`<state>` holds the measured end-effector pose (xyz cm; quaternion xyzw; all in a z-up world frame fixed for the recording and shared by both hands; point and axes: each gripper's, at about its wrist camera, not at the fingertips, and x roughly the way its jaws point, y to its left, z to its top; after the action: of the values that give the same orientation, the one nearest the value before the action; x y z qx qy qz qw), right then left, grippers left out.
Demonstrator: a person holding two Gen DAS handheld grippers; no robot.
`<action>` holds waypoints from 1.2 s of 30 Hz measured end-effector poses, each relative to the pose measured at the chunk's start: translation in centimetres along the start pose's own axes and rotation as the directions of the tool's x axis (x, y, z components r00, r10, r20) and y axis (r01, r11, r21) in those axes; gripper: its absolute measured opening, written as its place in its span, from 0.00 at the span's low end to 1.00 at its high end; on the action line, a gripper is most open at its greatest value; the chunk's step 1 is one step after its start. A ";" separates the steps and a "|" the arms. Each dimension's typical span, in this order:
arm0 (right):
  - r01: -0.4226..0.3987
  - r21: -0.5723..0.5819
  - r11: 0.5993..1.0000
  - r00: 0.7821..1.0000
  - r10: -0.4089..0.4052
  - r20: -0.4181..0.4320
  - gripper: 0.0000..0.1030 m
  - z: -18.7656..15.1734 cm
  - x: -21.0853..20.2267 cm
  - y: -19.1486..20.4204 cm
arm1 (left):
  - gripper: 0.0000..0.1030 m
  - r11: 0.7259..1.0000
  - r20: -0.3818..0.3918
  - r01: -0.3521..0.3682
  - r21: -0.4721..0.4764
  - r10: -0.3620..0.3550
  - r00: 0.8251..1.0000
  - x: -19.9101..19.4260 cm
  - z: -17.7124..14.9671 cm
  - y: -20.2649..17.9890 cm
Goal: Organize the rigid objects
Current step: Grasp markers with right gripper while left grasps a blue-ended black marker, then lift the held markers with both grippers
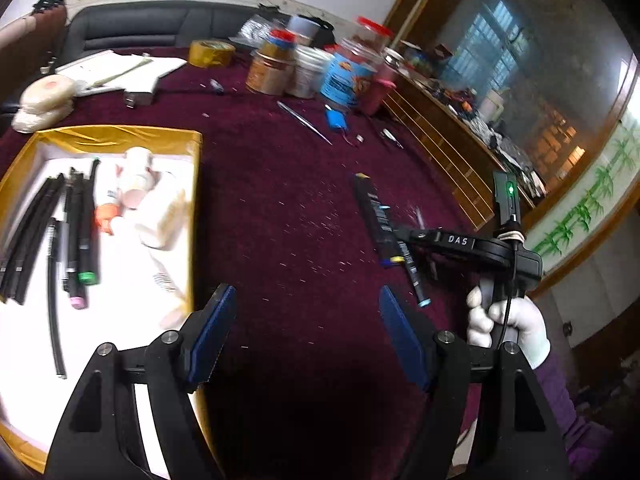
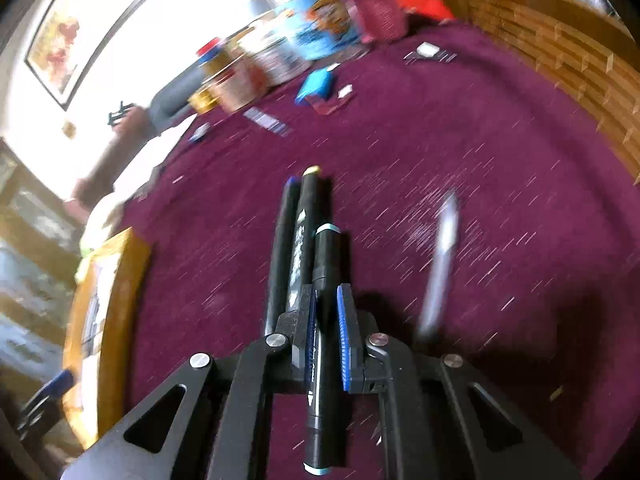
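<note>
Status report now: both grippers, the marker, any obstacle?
Left gripper open, empty, beside the gold tray. Right gripper shut on light-blue-capped marker. Two more markers lie alongside it on the cloth.

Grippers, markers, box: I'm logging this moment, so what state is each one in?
Left gripper: open, empty, above the cloth.
Right gripper: shut on the light-blue-capped marker.
Yellow-capped marker: lying on the cloth, beside the held one.
Dark pen: lying on the cloth, left of the yellow-capped marker.
Gold-rimmed box: open, with markers and white bottles inside.
Tape roll: lying flat.
</note>
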<state>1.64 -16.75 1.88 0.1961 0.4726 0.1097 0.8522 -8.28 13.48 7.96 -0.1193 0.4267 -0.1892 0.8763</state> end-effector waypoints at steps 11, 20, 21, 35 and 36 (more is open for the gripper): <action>0.132 -0.052 0.990 0.983 -0.125 0.131 0.09 0.0 0.0 -1.4 | 0.71 0.997 -0.088 0.022 0.075 -0.016 0.996 5.3 0.7 -4.0; 0.069 -0.033 0.997 0.987 -0.063 0.147 0.15 -0.3 -0.4 -2.1 | 0.68 0.991 -0.118 -0.064 0.117 0.078 0.990 12.5 3.0 -5.4; 0.064 -0.032 0.997 0.987 -0.059 0.147 0.15 -0.3 -0.4 -2.1 | 0.67 0.988 -0.112 -0.082 0.131 0.097 0.989 13.3 3.3 -5.7; 0.014 -0.038 0.999 0.990 -0.008 0.142 0.25 -0.3 -0.5 -2.3 | 0.56 0.970 -0.109 -0.157 0.188 0.180 0.978 15.6 4.1 -5.4; 0.011 -0.037 0.999 0.990 -0.006 0.143 0.25 -0.4 -0.4 -2.3 | 0.64 0.963 -0.100 -0.164 0.215 0.189 0.977 16.1 4.2 -6.0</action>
<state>1.10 -18.93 1.02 0.1853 0.4093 0.1005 0.8877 2.76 1.31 1.48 0.0218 0.4658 -0.1598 0.8701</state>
